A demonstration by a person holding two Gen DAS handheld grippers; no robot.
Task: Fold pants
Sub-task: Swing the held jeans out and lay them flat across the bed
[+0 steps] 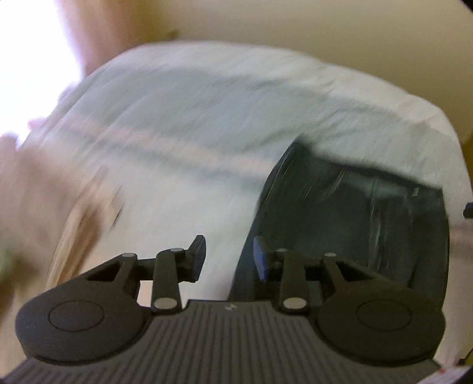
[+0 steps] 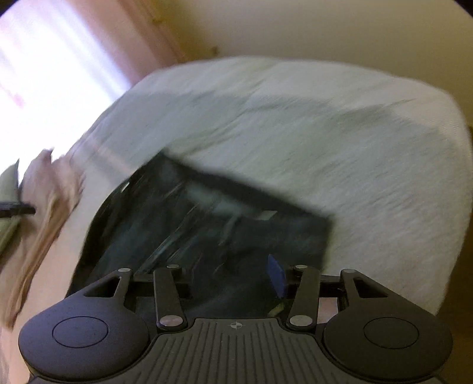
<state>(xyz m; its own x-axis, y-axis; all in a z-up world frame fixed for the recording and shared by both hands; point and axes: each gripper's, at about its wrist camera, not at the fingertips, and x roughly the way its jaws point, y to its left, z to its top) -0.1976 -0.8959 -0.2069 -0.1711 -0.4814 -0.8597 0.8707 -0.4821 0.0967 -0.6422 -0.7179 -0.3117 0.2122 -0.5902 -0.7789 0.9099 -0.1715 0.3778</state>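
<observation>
Dark pants [image 1: 354, 221] lie in a flat, roughly rectangular shape on a bed covered by a white sheet [image 1: 207, 118]. Both views are smeared by motion. My left gripper [image 1: 229, 260] is open above the pants' left edge, its right pad over the dark cloth and its left pad over the sheet, nothing between them. In the right wrist view the pants [image 2: 207, 230] fill the middle. My right gripper [image 2: 230, 280] hangs open over their near part; only its blue right pad [image 2: 276, 274] shows clearly. A small pale tag [image 2: 267, 214] sits near the pants' far edge.
A beige-pink cloth [image 1: 79, 212] lies on the bed left of the pants, also visible as a crumpled cloth [image 2: 50, 201] in the right wrist view. A bright window with a pink curtain [image 2: 97, 59] is at the far left. A cream wall [image 1: 325, 26] stands behind the bed.
</observation>
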